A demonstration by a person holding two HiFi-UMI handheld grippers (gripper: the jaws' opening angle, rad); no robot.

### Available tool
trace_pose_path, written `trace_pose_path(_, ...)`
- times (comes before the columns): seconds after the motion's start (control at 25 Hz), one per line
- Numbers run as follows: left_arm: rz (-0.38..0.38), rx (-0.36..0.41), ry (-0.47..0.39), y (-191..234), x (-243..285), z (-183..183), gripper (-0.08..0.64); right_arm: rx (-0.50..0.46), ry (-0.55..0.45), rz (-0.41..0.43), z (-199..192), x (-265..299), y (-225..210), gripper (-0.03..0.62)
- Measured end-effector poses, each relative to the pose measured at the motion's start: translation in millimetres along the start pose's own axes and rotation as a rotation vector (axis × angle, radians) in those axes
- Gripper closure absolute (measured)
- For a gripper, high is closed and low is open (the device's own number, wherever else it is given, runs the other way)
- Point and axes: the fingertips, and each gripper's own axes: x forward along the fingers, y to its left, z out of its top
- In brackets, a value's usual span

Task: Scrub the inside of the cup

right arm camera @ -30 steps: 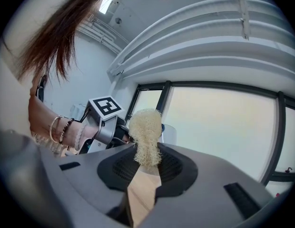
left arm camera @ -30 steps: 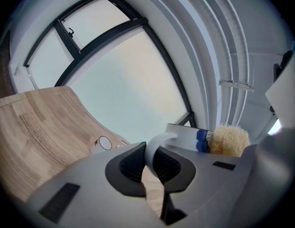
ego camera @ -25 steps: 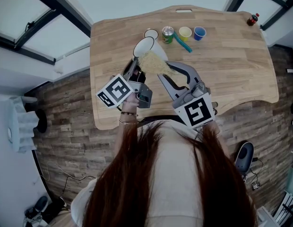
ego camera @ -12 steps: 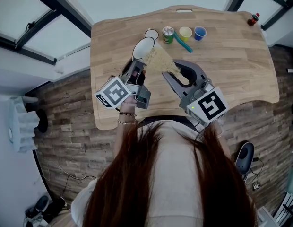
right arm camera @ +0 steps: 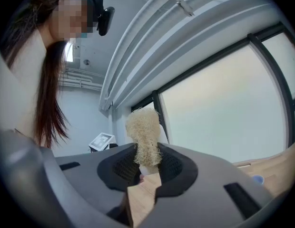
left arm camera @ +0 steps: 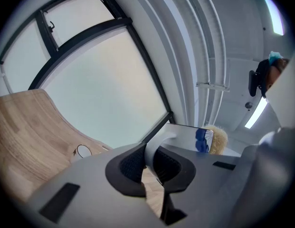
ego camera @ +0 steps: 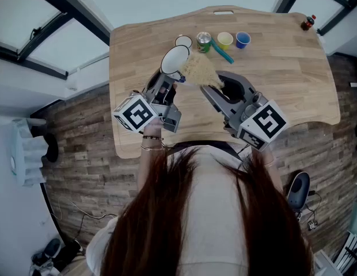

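One white cup (ego camera: 174,58) is held over the bench (ego camera: 282,68), tipped so its round mouth faces up. The left gripper (ego camera: 166,80) is clenched on its handle. One pale, straw-like scrubber (ego camera: 198,69) sits right at the rim, pinched in the right gripper (ego camera: 217,85). I can't tell if it reaches inside. Behind them stand one can (ego camera: 204,39), one yellow cup (ego camera: 225,39), one blue cup (ego camera: 243,38) and one white round piece (ego camera: 183,41). One teal stick (ego camera: 223,54) lies nearby.

Nothing readable; cubes on left gripper (ego camera: 166,78) and right gripper (ego camera: 217,84) bear only black-and-white square patterns; can (ego camera: 204,41) label too small to read.
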Motion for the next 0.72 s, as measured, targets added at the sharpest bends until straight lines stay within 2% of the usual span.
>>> trace_pose_path(0.24, -0.057, 0.017, -0.002, -7.1, 0.7, 1.9, 0.531, 0.073, -0.009, 0.048, 2.0, -4.1, 0.1, 0.488)
trace_pose_path(0.72, -0.141, 0.051, 0.018, -16.9, -2.0, 3.0, 0.531, 0.162, -0.018, 0.117, 4.4, -9.0, -1.3, 0.488)
